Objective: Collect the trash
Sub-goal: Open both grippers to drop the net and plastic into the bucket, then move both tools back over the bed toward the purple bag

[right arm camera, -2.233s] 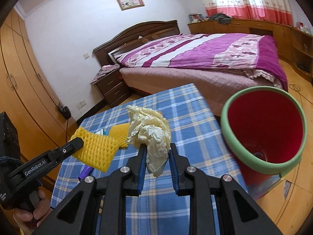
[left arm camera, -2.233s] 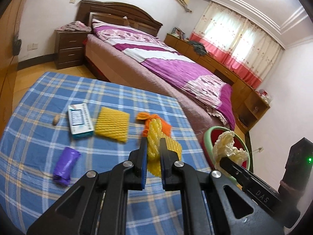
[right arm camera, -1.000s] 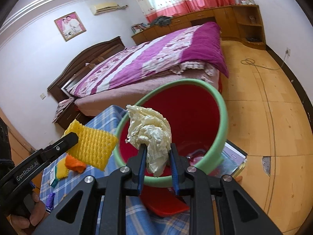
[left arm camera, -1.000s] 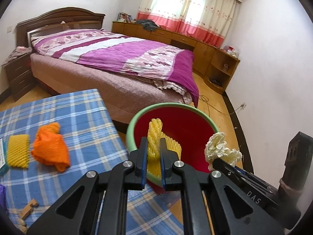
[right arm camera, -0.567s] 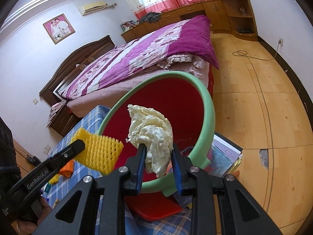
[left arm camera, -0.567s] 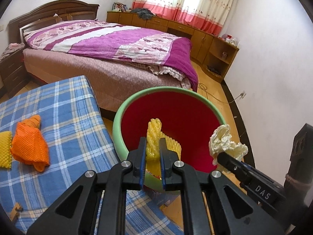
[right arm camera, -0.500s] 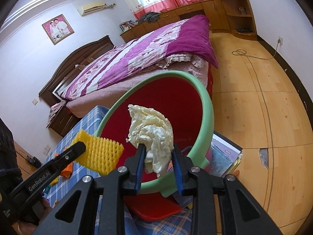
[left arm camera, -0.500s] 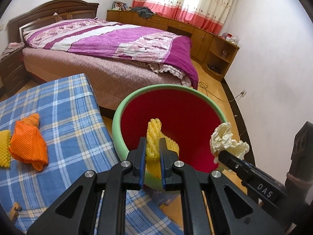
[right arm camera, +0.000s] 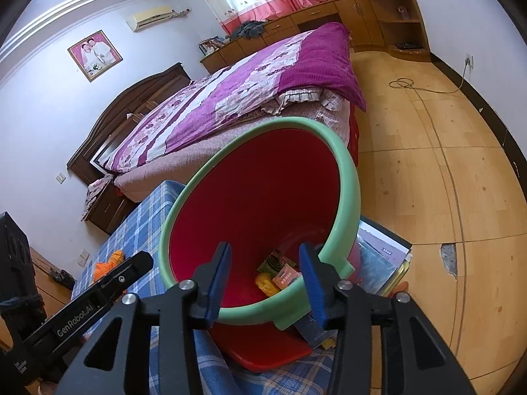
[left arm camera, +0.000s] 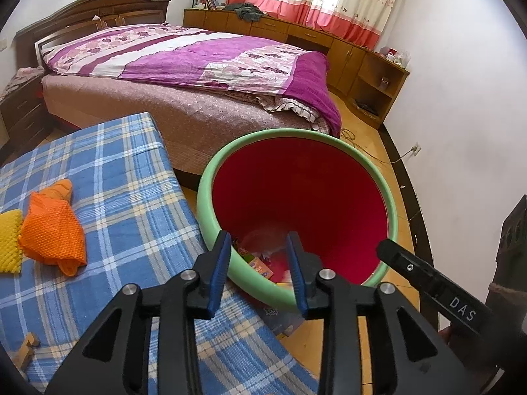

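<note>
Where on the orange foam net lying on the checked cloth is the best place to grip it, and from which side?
Probably the raised, bunched end of the orange foam net, coming from above with the left gripper, jaws across the narrow twist. The rest lies flat and wide on the checked cloth, touching a yellow net.

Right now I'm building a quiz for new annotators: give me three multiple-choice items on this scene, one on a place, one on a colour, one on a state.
1. Where does the orange net lie?
A. on the checked cloth
B. in the bin
C. on the bed

2. What colour is the rim of the red bin?
A. blue
B. green
C. black

3. How are the left gripper and the right gripper?
A. both clamp trash
B. only the left is empty
C. both open and empty

Key: 1 A, it rests on the blue checked cloth beside a yellow net. 2 B, a pale green band rings the red inside. 3 C, nothing sits between either pair of jaws, which have just been opening.
</note>
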The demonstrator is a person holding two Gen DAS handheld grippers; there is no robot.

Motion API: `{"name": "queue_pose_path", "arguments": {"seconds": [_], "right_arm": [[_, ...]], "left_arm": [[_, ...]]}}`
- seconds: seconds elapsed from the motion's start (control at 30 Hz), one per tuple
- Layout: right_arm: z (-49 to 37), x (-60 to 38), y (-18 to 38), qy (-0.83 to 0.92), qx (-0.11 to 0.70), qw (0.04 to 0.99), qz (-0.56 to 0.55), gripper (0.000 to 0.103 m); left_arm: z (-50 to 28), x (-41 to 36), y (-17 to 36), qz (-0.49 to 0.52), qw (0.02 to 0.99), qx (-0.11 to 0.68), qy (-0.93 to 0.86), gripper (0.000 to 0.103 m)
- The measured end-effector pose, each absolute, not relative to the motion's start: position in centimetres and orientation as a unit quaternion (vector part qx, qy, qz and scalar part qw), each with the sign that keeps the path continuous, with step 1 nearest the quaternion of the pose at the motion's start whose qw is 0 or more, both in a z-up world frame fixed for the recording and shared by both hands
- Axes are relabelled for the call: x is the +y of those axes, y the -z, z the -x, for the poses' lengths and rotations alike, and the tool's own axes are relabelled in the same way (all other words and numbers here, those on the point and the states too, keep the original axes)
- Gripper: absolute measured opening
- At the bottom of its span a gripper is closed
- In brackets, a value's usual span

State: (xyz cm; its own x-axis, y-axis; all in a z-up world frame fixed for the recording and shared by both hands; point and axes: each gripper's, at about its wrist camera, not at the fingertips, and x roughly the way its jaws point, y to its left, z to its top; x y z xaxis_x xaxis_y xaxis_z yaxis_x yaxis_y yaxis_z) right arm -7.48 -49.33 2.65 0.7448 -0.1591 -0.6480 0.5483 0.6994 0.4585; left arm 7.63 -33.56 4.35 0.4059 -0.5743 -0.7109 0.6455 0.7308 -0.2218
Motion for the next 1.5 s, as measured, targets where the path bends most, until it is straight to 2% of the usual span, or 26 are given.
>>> {"name": "queue_pose_path", "arguments": {"seconds": [0.87,1.17,1.5], "right_arm": [[7.3,-43.5,-5.0,0.158,0.297,0.89,-0.307,0.068],[6.2,-40.5,-5.0,0.131,0.313,0.894,-0.294,0.072],[5.1,-37.4,-4.6,0.102,0.335,0.894,-0.279,0.072]], "left_arm": [[-6.8,-24.4,-5.9,-0.019,0.869,0.405,0.282,0.045],[-6.9,-19.8,-5.6,-0.012,0.883,0.407,0.236,0.049],[-7.5,-14.1,-5.5,-0.003,0.898,0.4,0.184,0.049]]}}
